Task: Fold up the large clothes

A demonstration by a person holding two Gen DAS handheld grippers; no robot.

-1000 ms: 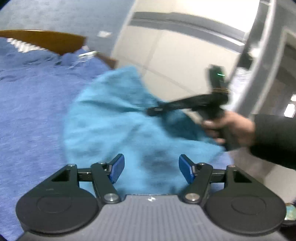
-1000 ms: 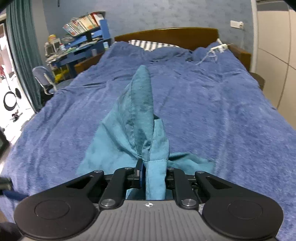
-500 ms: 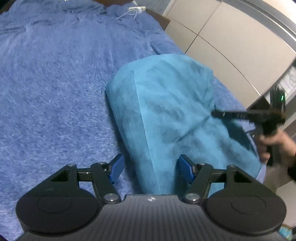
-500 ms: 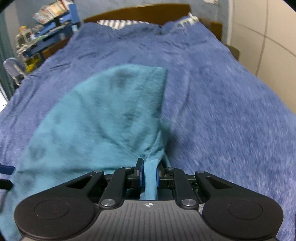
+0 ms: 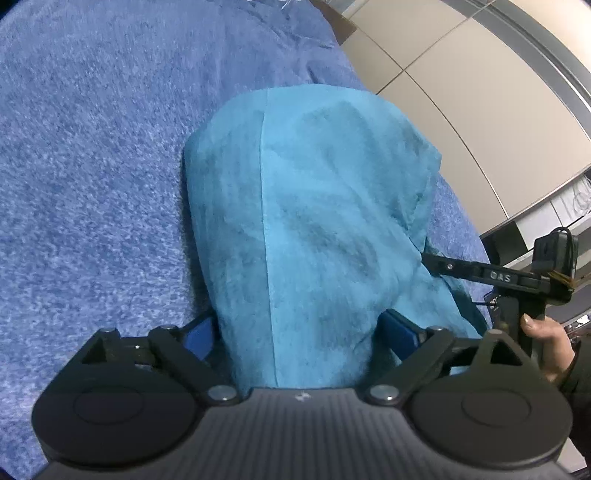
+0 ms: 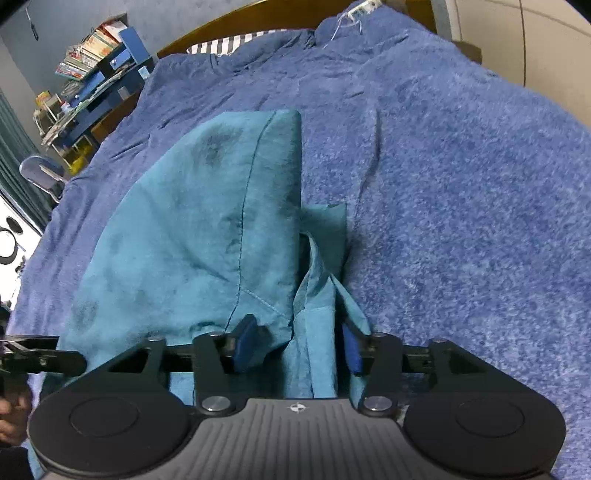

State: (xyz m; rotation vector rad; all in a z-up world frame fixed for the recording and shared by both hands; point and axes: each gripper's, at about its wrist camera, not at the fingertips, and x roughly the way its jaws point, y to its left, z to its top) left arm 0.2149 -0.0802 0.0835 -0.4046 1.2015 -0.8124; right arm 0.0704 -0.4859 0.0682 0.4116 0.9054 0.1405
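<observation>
On the fuzzy blue blanket (image 6: 461,192) that covers the bed lies the teal, soft-napped garment (image 5: 314,221), folded into a rounded slab with a stitched seam running down its length. Its near end drops behind the black housing of each camera, so how far it reaches is hidden. In the left wrist view, the left gripper (image 5: 301,332) has its blue pads set wide either side of the garment's near end; its jaws have just been opening, and the cloth between them lies loose, not pinched. The garment's right edge covers the tips of the right gripper (image 5: 480,271), held by a hand (image 5: 546,339) cut off at the frame's edge. In the right wrist view, that gripper's jaws have also just been opening: they stand apart, with a bunched collar-like fold of the garment slack between the pads. Beyond the garment, a wooden headboard (image 6: 236,27) and a cluttered blue shelf (image 6: 99,62) look small and blurred.
</observation>
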